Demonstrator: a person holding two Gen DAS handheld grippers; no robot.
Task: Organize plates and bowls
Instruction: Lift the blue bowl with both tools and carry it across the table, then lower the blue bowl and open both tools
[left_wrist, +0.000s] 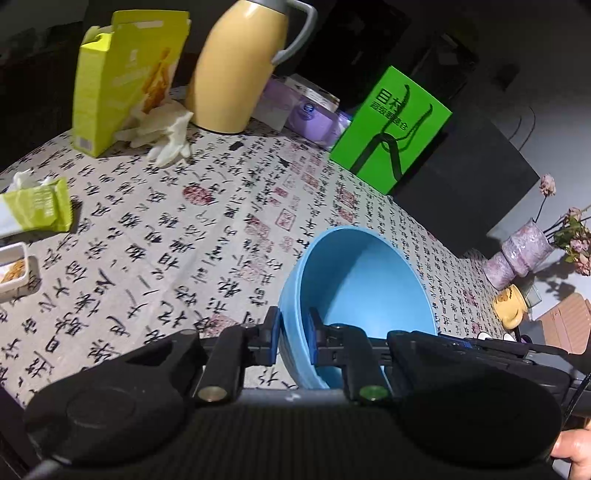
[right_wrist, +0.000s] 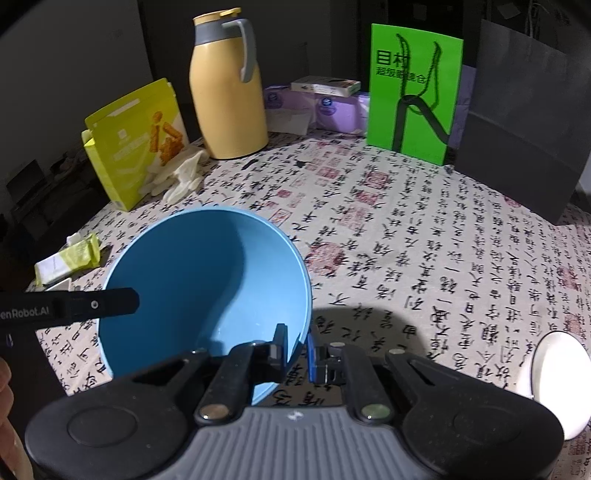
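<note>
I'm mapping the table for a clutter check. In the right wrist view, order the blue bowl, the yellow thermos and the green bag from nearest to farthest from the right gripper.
1. Blue bowl: rim clamped in the right gripper.
2. Green bag: standing at the back, right.
3. Yellow thermos: back, left; too close to the bag to rank surely.

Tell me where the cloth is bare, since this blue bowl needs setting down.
Bare cloth lies in the middle of the table, between the blue bowl and the green bag. Crowded along the far edge: yellow jug, snack box, gloves. A white dish sits near right.
</note>
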